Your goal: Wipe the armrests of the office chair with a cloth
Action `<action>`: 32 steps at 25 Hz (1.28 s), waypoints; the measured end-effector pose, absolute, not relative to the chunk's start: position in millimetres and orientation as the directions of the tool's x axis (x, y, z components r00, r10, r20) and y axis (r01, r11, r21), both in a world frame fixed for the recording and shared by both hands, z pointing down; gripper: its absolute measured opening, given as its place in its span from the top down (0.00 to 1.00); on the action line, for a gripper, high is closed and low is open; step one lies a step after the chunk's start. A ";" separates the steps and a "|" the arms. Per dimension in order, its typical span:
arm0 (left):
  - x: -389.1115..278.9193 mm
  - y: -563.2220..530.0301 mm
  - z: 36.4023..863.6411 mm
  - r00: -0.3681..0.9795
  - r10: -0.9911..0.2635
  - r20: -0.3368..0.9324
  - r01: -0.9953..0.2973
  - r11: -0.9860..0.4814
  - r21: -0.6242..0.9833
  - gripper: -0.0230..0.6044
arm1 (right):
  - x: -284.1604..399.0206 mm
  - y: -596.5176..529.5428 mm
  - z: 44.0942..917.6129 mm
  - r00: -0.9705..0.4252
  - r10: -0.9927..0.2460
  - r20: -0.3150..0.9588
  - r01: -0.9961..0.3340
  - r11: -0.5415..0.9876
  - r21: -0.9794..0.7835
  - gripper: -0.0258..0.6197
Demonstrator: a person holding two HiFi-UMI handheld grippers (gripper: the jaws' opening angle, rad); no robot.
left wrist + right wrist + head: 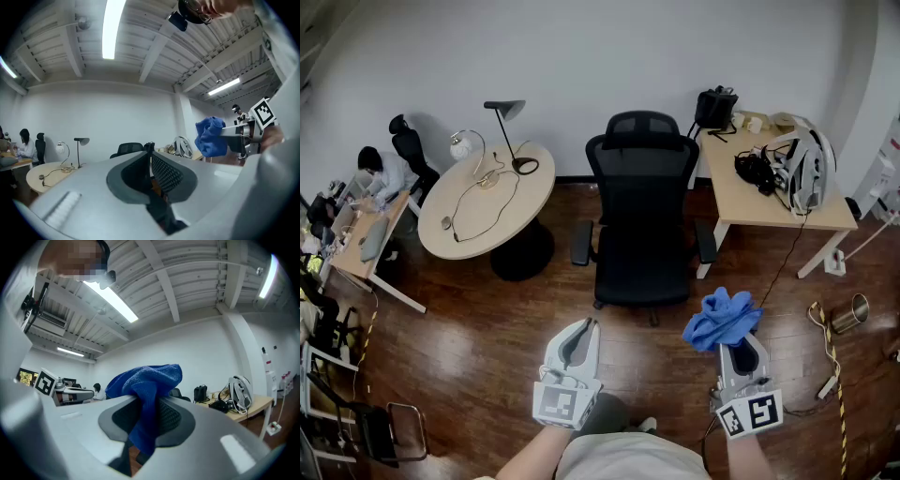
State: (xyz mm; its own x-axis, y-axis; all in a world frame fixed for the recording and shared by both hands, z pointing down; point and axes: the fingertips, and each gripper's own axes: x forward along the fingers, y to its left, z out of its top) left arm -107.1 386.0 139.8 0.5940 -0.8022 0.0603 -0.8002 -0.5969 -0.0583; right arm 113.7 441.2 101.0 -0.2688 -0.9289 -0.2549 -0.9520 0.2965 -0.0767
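Note:
A black office chair [642, 211] stands in the middle of the room, facing me, with one armrest [581, 243] on its left and another armrest [705, 241] on its right. My right gripper [741, 345] is shut on a bunched blue cloth [721, 318], held in front of the chair's right side. In the right gripper view the cloth [147, 394] hangs out between the jaws. My left gripper [577, 340] is shut and holds nothing, below and in front of the left armrest. The left gripper view shows the chair's back [129, 148] beyond the jaws and the cloth [210, 136] at right.
A round table [486, 201] with a black lamp [507, 131] stands left of the chair. A rectangular desk [769, 187] with a bag and gear is on the right. A person [380, 173] sits at a desk far left. A metal can [850, 313] and cables lie on the wooden floor at right.

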 end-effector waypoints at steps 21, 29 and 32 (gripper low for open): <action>-92.7 33.1 171.2 0.683 -0.721 0.118 -0.725 -0.688 -0.013 0.96 | 137.8 106.8 124.8 -0.115 -0.982 -0.148 -0.989 0.127 -0.070 0.84; 25.1 -75.1 226.6 0.713 -0.685 0.150 -0.689 -0.724 -0.031 0.96 | 223.0 2.2 193.0 -0.061 -0.994 -0.086 -0.995 0.067 -0.076 0.84; 63.4 -109.9 289.1 0.717 -0.672 0.186 -0.679 -0.733 -0.030 0.94 | 257.3 -37.8 250.7 -0.072 -0.997 -0.027 -0.996 0.073 -0.051 0.84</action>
